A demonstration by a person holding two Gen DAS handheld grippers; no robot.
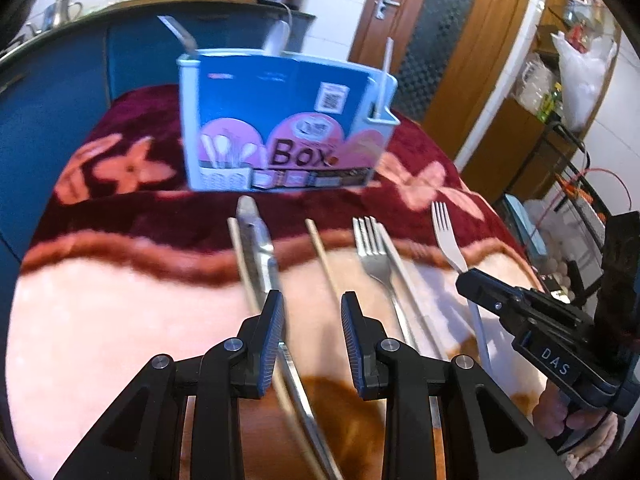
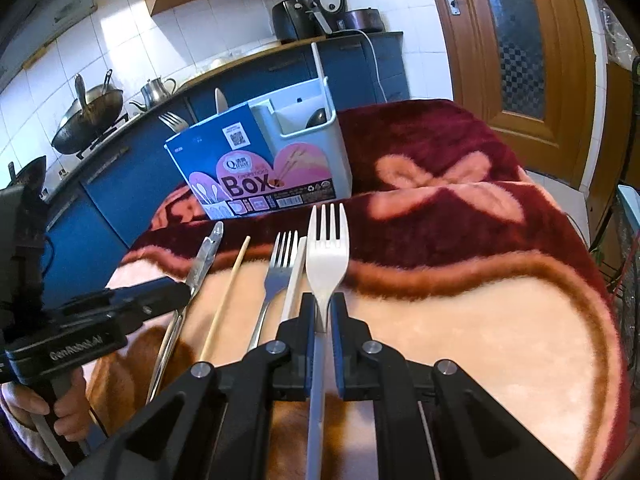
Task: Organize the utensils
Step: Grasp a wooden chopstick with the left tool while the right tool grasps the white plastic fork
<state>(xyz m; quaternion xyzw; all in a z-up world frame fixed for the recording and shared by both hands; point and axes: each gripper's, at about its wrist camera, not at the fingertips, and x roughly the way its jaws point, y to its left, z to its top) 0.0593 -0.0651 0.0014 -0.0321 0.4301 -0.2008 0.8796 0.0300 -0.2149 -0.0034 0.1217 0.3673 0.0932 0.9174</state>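
A blue utensil box (image 1: 280,120) (image 2: 260,168) stands at the back of the blanket, with several utensils standing in it. In front lie a metal knife (image 1: 258,248) (image 2: 200,268), a wooden chopstick (image 1: 320,252) (image 2: 228,296), a metal fork (image 1: 374,252) (image 2: 276,272) and a white chopstick (image 1: 404,276) (image 2: 294,280). My right gripper (image 2: 323,308) is shut on the white plastic fork (image 2: 326,256) (image 1: 448,240). My left gripper (image 1: 312,304) is open and empty above the knife and a second wooden chopstick (image 1: 242,264); it also shows in the right wrist view (image 2: 176,292).
A maroon and pink flowered blanket (image 2: 480,280) covers the table. Blue kitchen cabinets (image 2: 120,184) with a wok and kettle stand behind. A wooden door (image 2: 520,60) is at the right. A rack with bags (image 1: 576,80) stands right of the table.
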